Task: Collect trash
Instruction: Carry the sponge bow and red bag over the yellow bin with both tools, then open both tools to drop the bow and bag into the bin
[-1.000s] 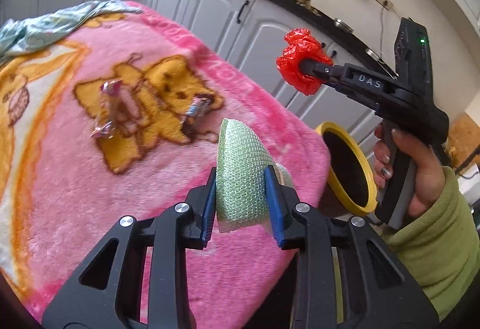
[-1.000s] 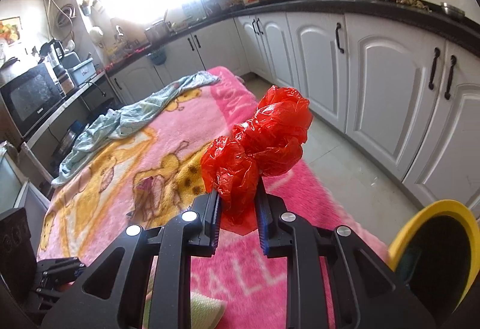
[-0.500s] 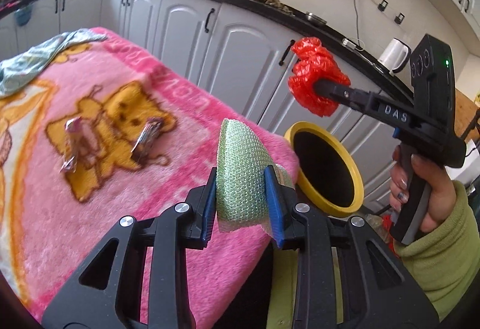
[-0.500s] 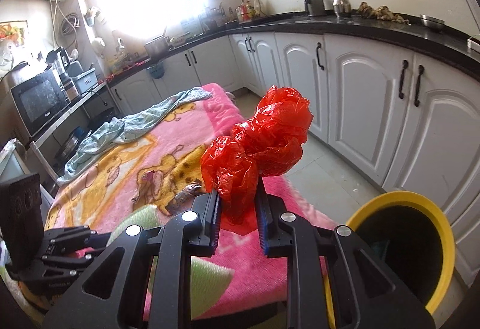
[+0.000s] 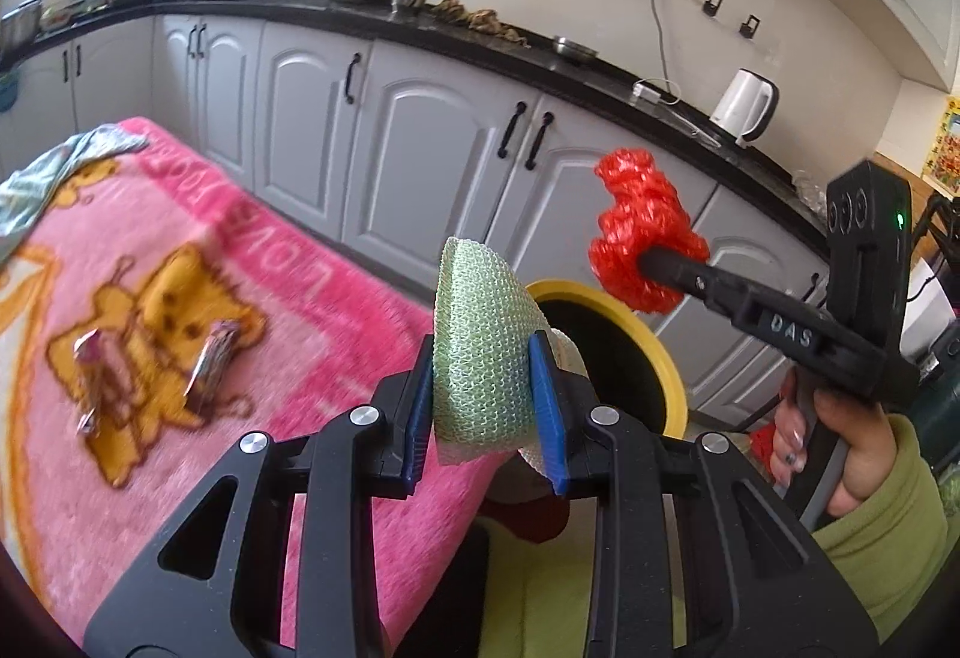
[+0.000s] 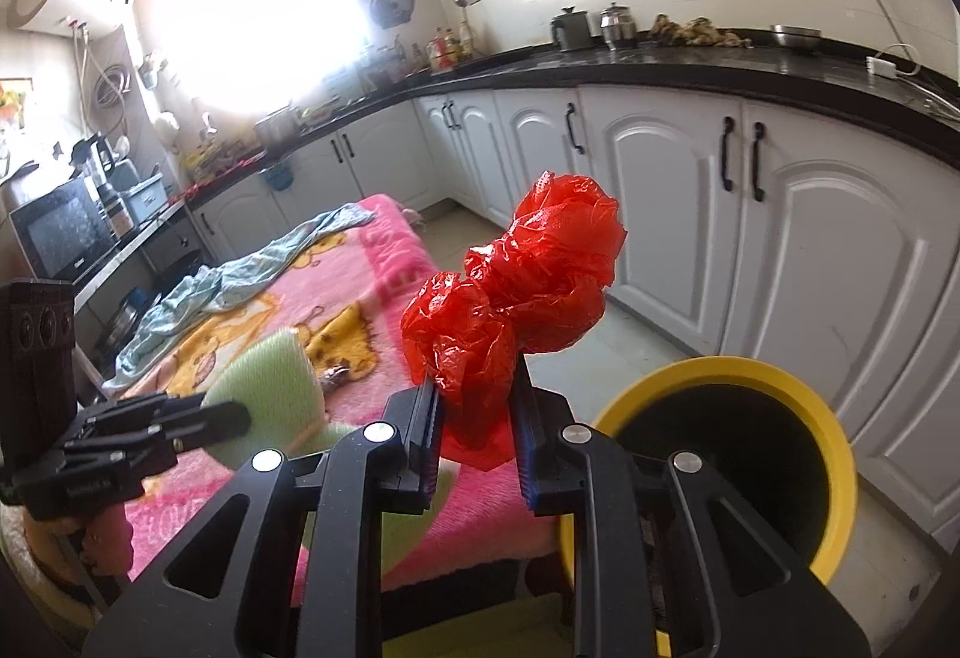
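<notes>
My left gripper [image 5: 483, 418] is shut on a folded green foam net [image 5: 483, 352], held in the air past the table's corner. My right gripper [image 6: 474, 436] is shut on a crumpled red plastic bag [image 6: 528, 292]; in the left wrist view that bag [image 5: 639, 232] hangs above and right of the bin. The yellow-rimmed black bin [image 6: 738, 454] stands on the floor by the table's corner, its rim [image 5: 654, 352] just behind the green net. Two shiny wrappers [image 5: 213, 364] [image 5: 90, 370] lie on the pink blanket [image 5: 180, 418]. A hand in a green sleeve [image 5: 840, 454] holds the right gripper.
White cabinets [image 5: 420, 147] under a black counter line the far side, with a narrow strip of floor [image 6: 636, 352] between them and the table. A pale blue cloth [image 6: 240, 274] lies at the blanket's far end. A white kettle [image 5: 747, 105] stands on the counter.
Both grippers have swung away from the table toward the bin, each keeping its load. The bin's mouth has come fully into view, and the wrappers have slid left in the left wrist view.
</notes>
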Tool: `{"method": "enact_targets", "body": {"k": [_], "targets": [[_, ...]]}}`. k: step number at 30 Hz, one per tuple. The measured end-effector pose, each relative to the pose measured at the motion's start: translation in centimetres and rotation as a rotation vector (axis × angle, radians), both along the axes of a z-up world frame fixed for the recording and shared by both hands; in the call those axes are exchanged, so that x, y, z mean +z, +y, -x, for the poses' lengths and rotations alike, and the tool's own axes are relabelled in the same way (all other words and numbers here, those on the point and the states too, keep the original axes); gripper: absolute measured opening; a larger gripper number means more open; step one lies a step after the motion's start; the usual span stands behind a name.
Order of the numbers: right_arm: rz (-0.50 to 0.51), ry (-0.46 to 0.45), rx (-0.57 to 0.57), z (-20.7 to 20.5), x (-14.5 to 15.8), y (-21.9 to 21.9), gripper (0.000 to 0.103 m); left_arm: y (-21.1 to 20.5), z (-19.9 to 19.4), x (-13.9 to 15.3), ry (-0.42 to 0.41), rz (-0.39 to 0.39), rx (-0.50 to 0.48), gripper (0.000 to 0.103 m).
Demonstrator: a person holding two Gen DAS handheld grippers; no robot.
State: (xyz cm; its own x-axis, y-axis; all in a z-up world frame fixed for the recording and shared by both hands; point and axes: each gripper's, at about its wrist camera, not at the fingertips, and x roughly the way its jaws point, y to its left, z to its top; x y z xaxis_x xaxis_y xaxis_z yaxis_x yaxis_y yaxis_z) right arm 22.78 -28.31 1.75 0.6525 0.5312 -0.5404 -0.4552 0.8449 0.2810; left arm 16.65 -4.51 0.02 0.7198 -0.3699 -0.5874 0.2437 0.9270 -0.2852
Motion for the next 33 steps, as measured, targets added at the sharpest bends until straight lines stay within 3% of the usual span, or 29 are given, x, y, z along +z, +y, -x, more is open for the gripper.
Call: {"method": "enact_targets", "body": {"k": [12,24,26,28,30,33], "targets": [[0.021,0.031,-0.123,1.0,-1.5,-7.4,0.02,-6.1,-5.2,0.7,-0.019,-0.006,-0.074,0.023],[0.064,0.125,-0.202,1.0,-5.9,-11.0,0.023,-12.1,-10.3,-2.0,0.005,-0.066,-0.097,0.026],[0.074,0.158,-0.21,0.5,-7.0,-11.1,0.027,-12.3,-10.8,-2.8,0.005,-0.069,-0.074,0.031],[0.081,0.173,-0.241,0.1,-7.9,-11.2,0.05,-12.1,-11.0,-3.4,0.018,-0.07,-0.068,0.038],[0.078,0.188,-0.253,0.0,-8.5,-11.3,0.053,-11.5,-11.0,-4.0,0.028,-0.072,-0.054,0.046],[0.07,0.204,-0.271,-0.2,-9.2,-11.7,0.058,-10.0,-10.9,-4.5,0.036,-0.069,-0.021,0.05]]}}
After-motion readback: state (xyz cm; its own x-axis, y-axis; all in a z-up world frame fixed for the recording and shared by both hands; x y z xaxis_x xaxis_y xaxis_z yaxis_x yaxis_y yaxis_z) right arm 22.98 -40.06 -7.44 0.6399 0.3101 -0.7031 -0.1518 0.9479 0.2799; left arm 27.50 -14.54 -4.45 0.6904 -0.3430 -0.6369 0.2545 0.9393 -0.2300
